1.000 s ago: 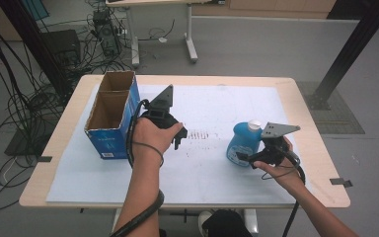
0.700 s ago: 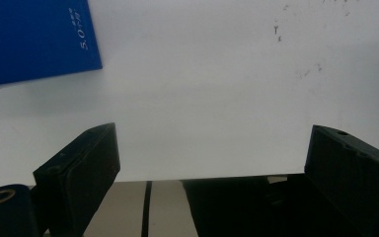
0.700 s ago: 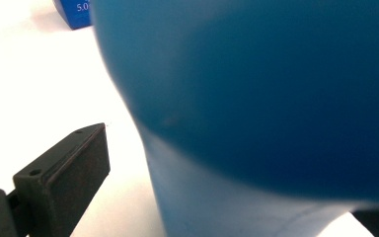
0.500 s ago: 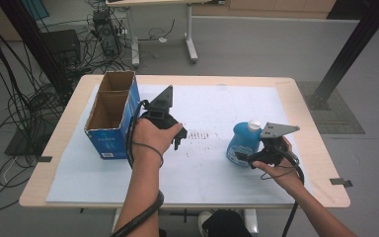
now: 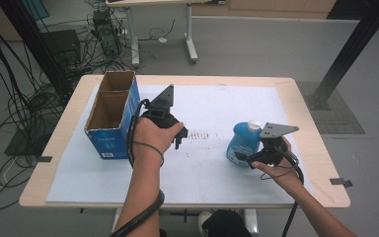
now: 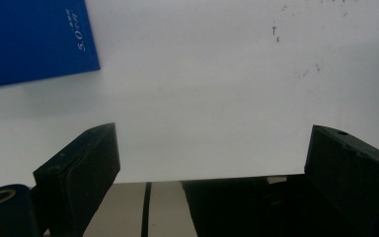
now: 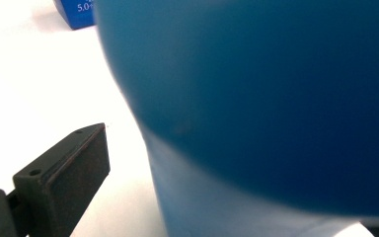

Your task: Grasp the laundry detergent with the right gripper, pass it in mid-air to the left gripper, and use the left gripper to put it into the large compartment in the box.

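- Little has shifted since the earlier frames: the right gripper [image 5: 244,157] has crept slightly closer to the bottle, while the left gripper [image 5: 177,140] hangs where it was, just beside the box.
- The round-bodied blue plastic bottle with a white cap [image 5: 243,139] stands upright on the white sheet covering the wooden tabletop [image 5: 306,123], toward the person's right side and well apart from the box.
- In the right gripper view the bottle's blue wall [image 7: 276,98] sits very near the camera. One finger [image 7: 64,173] stands clear of it on the left with a gap between; the other is hidden at the edge, so the fingers look apart and not yet clamped.
- The left gripper's fingers [image 6: 79,168] are wide apart over bare white sheet, holding nothing — the corner of the open blue cardboard box [image 5: 111,116] lies just beyond.
- Handling, as a judgement: the bottle looks like smooth, glossy plastic, so likely slippery, with thin walls that may give under a squeeze. If it holds liquid it will be fairly heavy and bottom-weighted.
- The bulging belly is a poor place to pinch — fingers could slide off the curve. A hold across the narrower upper part below the cap, squarely from both sides, seems safer.
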Available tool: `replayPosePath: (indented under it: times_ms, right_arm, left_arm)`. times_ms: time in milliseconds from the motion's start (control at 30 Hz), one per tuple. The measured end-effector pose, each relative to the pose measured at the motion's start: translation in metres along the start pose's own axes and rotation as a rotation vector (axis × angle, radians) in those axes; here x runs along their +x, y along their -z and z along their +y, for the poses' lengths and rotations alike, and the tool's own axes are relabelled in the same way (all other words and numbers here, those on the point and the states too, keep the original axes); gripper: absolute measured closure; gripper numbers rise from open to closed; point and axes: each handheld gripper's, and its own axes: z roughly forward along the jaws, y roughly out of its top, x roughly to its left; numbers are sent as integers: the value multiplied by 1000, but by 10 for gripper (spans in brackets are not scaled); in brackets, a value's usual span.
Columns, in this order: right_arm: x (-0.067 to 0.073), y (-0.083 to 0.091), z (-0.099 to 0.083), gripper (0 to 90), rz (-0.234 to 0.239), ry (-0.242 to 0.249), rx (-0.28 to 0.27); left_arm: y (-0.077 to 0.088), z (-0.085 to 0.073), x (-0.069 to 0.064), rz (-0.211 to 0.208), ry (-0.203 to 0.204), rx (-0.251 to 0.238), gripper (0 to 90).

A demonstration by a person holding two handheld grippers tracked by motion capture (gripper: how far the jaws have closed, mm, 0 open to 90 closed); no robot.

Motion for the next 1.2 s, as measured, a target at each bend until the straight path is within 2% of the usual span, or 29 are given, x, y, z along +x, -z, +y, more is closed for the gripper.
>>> replayPosePath:
  times_ms: [1200]
  right_arm:
    - [3,-1,-1,25,-7,2,-19]
  left_arm:
    - [6,-2,6,10,1,-7,72]
